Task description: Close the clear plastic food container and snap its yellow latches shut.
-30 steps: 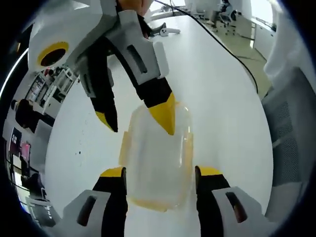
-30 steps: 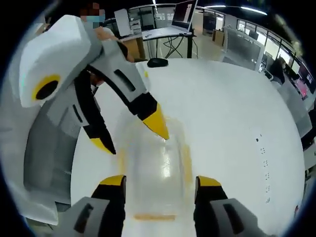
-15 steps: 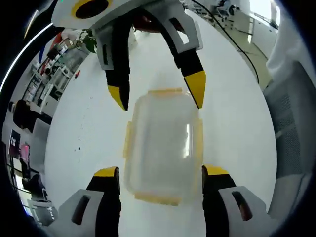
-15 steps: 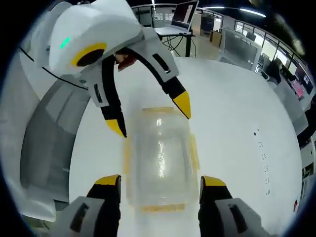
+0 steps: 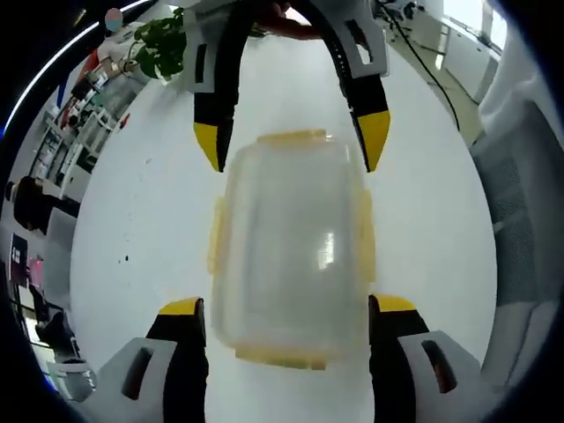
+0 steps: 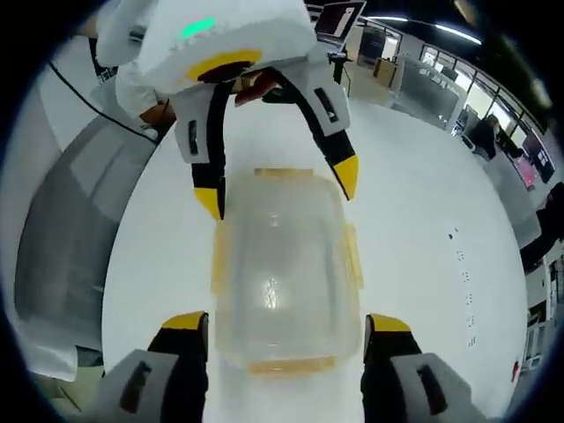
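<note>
A: Two grippers face each other across one clear plastic container [image 5: 291, 247] sitting on the white table [image 5: 150, 220].

B: Where is the container relative to the jaws?

A: In the left gripper view, the left gripper [image 5: 286, 313] has its jaws spread wide, one on each side of the container's near end. The right gripper [image 5: 293, 145] comes in from the top, its yellow tips spread too, flanking the far end.

B: Are any tips touching it?

A: They sit just beside the corners; I cannot tell whether they touch.

B: And the lid?

A: It lies on top of the container [image 6: 280, 264]. Yellow latches [image 5: 216, 233] show along the long sides and at both ends. Whether they are snapped down is too blurred to say.

B: The other view?

A: The same arrangement mirrored: the right gripper [image 6: 286, 326] spread around the near end, the left gripper [image 6: 278, 189] spread at the far end.
</note>
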A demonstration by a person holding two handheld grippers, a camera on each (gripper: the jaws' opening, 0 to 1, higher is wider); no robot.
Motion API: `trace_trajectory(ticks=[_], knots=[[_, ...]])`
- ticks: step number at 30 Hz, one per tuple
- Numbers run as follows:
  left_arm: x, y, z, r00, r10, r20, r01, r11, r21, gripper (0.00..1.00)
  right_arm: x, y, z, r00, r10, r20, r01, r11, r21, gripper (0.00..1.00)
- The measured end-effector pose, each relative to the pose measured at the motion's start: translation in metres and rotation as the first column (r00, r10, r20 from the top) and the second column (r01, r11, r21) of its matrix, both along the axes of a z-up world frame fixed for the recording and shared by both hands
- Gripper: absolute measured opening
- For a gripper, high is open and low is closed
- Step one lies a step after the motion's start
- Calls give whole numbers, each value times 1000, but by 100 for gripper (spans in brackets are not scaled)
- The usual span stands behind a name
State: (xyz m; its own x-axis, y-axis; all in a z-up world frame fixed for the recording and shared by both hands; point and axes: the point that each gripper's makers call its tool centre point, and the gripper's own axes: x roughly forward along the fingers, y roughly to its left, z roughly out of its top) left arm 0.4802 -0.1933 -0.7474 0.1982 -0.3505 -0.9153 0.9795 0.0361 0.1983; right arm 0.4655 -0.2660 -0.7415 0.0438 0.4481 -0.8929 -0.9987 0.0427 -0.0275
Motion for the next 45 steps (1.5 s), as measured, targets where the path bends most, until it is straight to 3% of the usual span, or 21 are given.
trace_trajectory(ticks=[4,23,45], knots=[[1,-1,-4,1000,-6,-7,6,1000,9,75,4,-2,-6,1000,6,22,-5,1000,-16,70],[-2,5,-8,1000,-14,-13,14,1000,23,73,2,3,-6,1000,9,17,-8,1000,-11,70],[-10,65,-9,1000,4,-11,-3,999,37,73,-6,64,-6,1000,21,16,-21,1000,11,70]])
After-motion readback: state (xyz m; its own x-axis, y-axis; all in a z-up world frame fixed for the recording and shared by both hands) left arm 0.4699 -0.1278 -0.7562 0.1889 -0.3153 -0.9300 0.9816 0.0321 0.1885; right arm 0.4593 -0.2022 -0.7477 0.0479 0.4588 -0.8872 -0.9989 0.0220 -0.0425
